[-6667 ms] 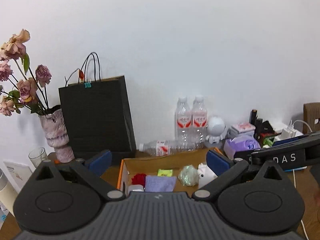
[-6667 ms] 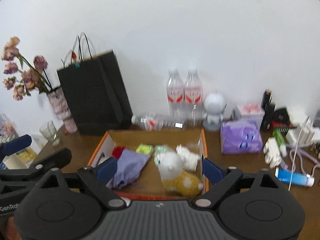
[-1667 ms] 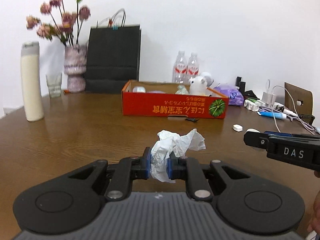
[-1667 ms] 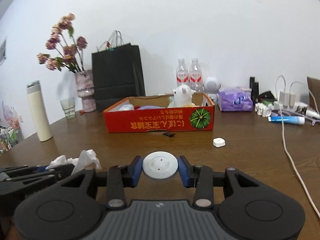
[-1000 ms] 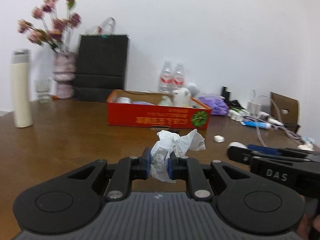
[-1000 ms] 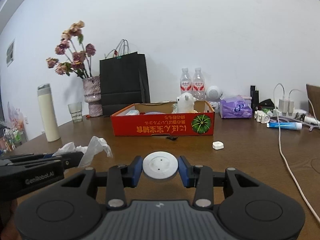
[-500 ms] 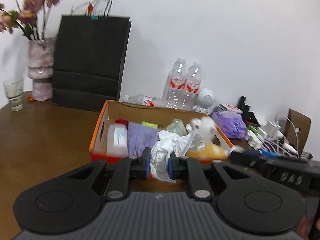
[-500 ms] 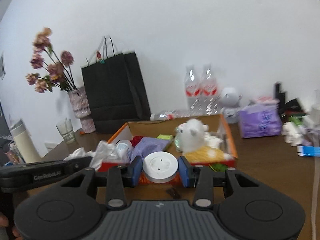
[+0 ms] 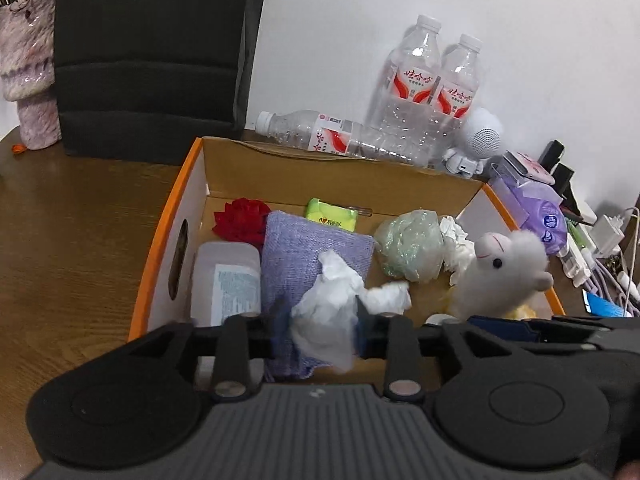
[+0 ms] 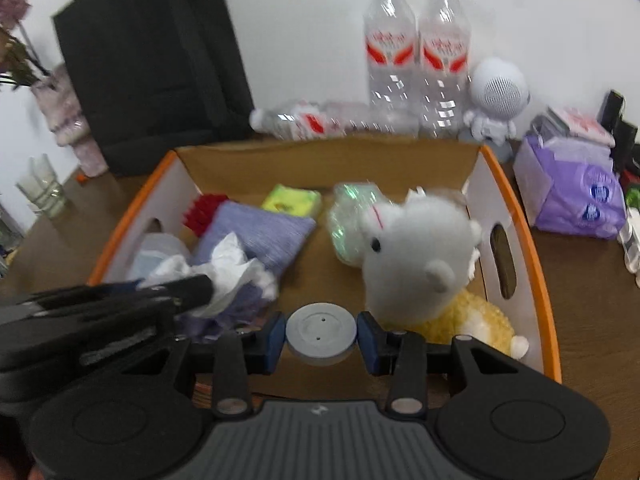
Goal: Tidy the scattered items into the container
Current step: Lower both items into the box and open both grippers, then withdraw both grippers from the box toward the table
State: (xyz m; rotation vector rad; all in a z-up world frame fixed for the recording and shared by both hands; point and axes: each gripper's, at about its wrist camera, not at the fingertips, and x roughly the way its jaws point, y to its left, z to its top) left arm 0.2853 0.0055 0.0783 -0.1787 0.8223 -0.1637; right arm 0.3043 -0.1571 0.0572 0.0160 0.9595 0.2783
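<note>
Your left gripper (image 9: 318, 330): jaws opening, crumpled tissue (image 9: 336, 312) between them, above cardboard box (image 9: 168, 236). Your right gripper (image 10: 321, 338): clamped on white round disc (image 10: 321, 334), over box near plush alpaca (image 10: 420, 256). Box on worktop (image 9: 80, 216); purple cloth (image 9: 312, 248) inside.

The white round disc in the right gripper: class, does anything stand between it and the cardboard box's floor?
Nothing visible does: the white round disc hangs over bare brown floor of the cardboard box, beside the white plush toy.
</note>
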